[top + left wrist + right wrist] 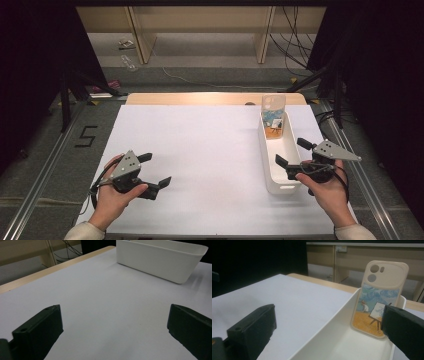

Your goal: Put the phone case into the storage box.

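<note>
— High view, the count: what is on the table?

— One white bin, one phone case, two grippers, two hands. The bin sits at the right side of the white table, its long axis running from the near edge toward the far edge. The single case stands in the bin's far end, leaning against the end wall.

— Which way does the case face?

— Right gripper view: its long axis is close to upright, camera cutouts at the top, the painted back turned toward the near side of the table. Its lower edge rests on the bin floor.

— And the hands?

— The left hand lies palm-in at the near left of the table, holding the left gripper low over bare white surface, pointed right and slightly away. Its fingers stand wide apart with nothing between them; in the left gripper view the bin shows well ahead. The right hand comes in at the near right, beside the bin's near end, with the right gripper angled up-left toward the bin. Its fingers are also spread wide and empty, one over the bin's interior, one outside its right wall. The case stands well apart from them, framed between the two in the right gripper view.
</note>
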{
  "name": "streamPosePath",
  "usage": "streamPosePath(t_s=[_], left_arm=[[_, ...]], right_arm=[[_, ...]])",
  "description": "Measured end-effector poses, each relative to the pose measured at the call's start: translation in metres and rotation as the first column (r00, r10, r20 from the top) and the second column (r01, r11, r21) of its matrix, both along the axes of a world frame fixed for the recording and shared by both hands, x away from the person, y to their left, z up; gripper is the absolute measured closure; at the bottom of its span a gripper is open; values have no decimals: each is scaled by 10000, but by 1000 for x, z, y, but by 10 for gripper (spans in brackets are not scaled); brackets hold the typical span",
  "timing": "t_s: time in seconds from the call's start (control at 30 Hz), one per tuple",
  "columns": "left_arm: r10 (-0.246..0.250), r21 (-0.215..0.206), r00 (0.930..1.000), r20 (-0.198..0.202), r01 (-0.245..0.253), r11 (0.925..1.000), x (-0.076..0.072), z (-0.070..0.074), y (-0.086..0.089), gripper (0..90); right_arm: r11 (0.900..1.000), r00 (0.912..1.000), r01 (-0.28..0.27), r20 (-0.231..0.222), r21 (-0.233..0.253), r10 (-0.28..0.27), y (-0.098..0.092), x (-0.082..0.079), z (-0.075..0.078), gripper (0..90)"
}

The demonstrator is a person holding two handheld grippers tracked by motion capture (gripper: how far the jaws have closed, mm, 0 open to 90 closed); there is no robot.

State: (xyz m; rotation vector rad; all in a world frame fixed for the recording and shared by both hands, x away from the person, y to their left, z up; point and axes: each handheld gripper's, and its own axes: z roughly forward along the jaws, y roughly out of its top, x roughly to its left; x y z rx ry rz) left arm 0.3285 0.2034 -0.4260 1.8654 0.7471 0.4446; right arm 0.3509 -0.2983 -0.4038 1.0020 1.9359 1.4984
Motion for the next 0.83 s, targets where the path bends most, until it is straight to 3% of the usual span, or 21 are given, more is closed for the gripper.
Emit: streamPosePath(t_s=[0.83], left_arm=[[-32, -4, 9999, -117, 32, 10000, 3, -4, -1, 0]], right_arm=[[10000, 9997, -25, 228, -63, 27, 4, -2, -5, 11]])
